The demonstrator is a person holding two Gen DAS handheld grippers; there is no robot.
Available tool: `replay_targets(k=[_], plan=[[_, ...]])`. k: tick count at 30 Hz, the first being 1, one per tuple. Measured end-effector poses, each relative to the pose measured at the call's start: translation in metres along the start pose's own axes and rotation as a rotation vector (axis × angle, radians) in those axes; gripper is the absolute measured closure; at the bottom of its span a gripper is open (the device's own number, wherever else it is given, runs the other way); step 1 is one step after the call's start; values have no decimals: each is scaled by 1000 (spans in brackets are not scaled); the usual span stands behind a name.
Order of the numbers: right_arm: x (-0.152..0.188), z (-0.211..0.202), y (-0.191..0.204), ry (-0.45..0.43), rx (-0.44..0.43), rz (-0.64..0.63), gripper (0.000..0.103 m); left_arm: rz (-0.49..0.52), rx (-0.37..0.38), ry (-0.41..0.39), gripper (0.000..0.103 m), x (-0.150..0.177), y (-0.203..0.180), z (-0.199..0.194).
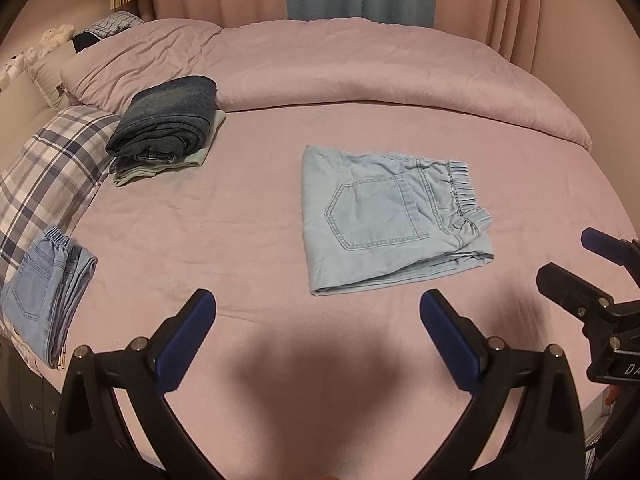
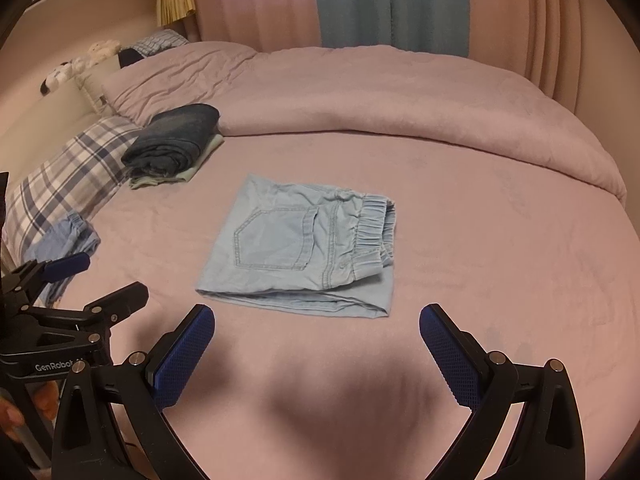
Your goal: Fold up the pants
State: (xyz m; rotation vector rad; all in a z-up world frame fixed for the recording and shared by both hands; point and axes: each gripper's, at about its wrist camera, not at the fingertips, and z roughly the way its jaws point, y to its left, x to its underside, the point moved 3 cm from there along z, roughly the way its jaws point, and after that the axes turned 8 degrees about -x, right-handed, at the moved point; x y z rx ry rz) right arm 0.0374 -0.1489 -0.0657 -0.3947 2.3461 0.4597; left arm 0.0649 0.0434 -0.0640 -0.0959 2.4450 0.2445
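Observation:
Light blue pants (image 1: 388,216) lie folded into a compact rectangle on the pink bed, back pocket up, elastic waistband to the right; they also show in the right wrist view (image 2: 304,248). My left gripper (image 1: 318,308) is open and empty, just short of their near edge. My right gripper (image 2: 316,320) is open and empty, also just short of the near edge. The right gripper shows at the right of the left wrist view (image 1: 576,260), and the left gripper at the left of the right wrist view (image 2: 108,276).
A stack of folded dark jeans (image 1: 168,120) on a pale green garment lies back left. Another folded light blue pair (image 1: 44,292) lies on a plaid pillow (image 1: 52,164) at the left edge. A rolled pink duvet (image 1: 360,76) runs across the back.

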Motion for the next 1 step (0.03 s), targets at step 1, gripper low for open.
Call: replay_targets(k=[1], plan=[[0, 0, 1, -1, -1, -2, 1, 0, -1, -1, 1, 0, 0, -1]])
